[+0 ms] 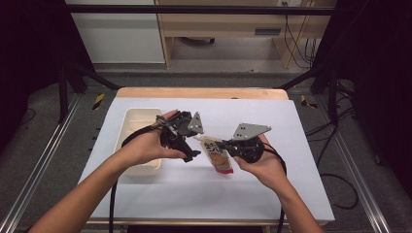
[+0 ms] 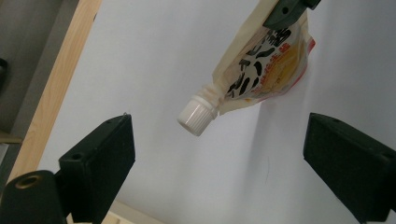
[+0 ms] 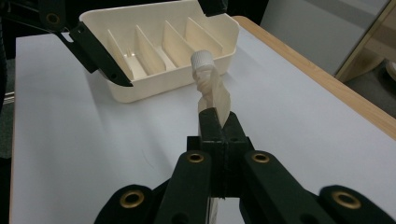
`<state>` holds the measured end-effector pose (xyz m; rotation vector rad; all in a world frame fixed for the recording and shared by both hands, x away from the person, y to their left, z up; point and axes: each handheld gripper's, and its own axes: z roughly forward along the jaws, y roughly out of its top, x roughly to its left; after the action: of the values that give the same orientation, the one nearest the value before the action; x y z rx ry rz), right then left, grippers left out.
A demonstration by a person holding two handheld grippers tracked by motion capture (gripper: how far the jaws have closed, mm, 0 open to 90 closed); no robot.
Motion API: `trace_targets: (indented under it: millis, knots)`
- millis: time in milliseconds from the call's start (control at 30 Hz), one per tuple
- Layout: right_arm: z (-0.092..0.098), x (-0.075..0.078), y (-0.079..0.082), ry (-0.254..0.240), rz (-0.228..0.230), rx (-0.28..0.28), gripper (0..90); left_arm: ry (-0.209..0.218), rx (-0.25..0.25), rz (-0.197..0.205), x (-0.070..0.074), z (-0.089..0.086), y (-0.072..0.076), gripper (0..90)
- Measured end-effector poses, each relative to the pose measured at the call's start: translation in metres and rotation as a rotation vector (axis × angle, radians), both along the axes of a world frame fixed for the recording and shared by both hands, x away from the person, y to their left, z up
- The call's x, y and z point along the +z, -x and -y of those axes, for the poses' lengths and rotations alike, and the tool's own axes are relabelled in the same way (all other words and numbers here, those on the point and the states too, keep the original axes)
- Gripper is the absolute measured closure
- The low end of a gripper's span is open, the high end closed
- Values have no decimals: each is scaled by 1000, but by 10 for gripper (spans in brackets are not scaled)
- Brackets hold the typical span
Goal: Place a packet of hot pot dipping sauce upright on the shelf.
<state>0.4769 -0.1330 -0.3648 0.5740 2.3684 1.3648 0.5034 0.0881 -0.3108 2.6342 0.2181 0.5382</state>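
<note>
Pressed flat together, the jaws of the right gripper (image 3: 217, 122) clamp the edge of a spouted pouch (image 3: 212, 95), which rises from between them at the centre of the right gripper view with its white screw cap (image 3: 202, 59) uppermost. The jaws of the left gripper (image 2: 219, 154) stand wide apart at the lower left and lower right of the left gripper view, with nothing between them; the pouch (image 2: 264, 65) hangs in the upper right of that view, its cap (image 2: 196, 115) pointing down and left towards the gap, apart from both jaws. In the high view the pouch (image 1: 219, 158) sits just right of centre, held above the white table (image 1: 272, 194) at the tip of the right gripper (image 1: 224, 144), with the left gripper (image 1: 194, 148) just beside it to the left. A cream divided tray (image 1: 132, 127) lies on the table at the left of centre in the high view, partly behind the left hand (image 1: 145, 145); in the right gripper view the tray (image 3: 161, 70) fills the upper left, its compartments bare. The right hand (image 1: 262, 167) holds its gripper from below.
</note>
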Motion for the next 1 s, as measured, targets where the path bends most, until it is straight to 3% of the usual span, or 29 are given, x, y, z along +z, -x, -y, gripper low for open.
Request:
trace_targets:
  millis: [200,400,500,633,700,733,1000]
  knots:
    - [2,2,2,-12,6,6,900,-38,-21,8,2,6,-2,95]
    - [3,2,3,-14,8,13,900,-49,-41,5,1,9,-3,116]
    - [4,3,5,-18,9,22,900,-82,-60,6,0,13,-4,133]
    - [3,3,7,-23,8,29,900,-86,-77,-1,0,16,-5,175]
    - [3,4,7,-28,12,36,900,-80,-86,-15,0,17,-7,194]
    - [3,4,8,-29,12,41,900,-80,-106,-42,-1,19,-9,211]
    - [3,3,10,-29,10,58,900,-98,-156,-87,-4,25,-13,309]
